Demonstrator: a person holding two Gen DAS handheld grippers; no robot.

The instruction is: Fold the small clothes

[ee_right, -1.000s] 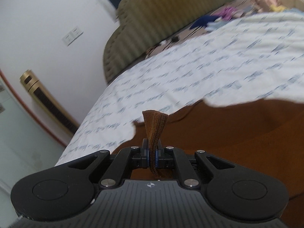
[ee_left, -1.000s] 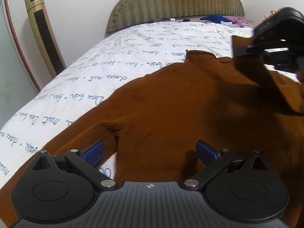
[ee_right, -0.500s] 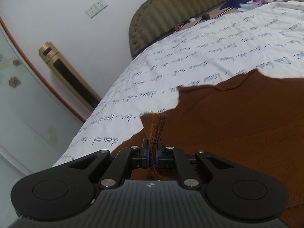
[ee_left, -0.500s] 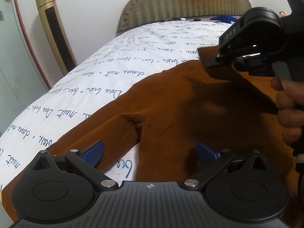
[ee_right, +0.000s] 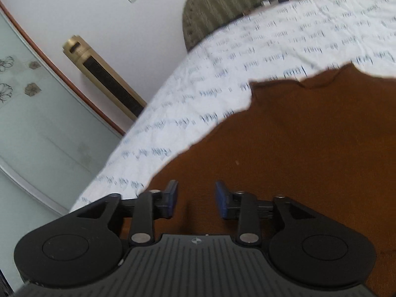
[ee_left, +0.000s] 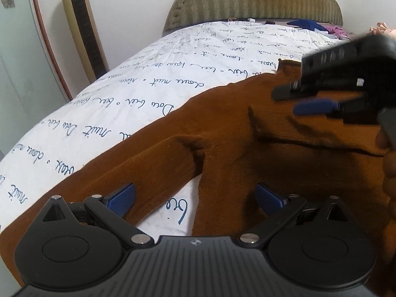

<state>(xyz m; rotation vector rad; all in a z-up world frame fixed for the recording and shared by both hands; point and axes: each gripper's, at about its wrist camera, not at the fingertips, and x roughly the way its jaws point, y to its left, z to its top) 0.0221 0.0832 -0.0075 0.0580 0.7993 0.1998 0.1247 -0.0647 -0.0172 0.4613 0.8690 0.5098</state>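
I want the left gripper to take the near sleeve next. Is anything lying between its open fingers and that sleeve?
Nothing visible. The left gripper is open right over the sleeve of the brown sweater. The right gripper, whose jaws have just been opening, is off to the side over the sweater body.

Both wrist cams close over bed [ee_left: 173,57], facing headboard [ee_right: 222,7], sharing sweater [ee_left: 247,163].

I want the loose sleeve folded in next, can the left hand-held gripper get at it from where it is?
Probably yes. The left hand-held gripper is open right over the sleeve, which lies flat on the bedsheet with nothing on it; the right hand-held gripper is farther off.
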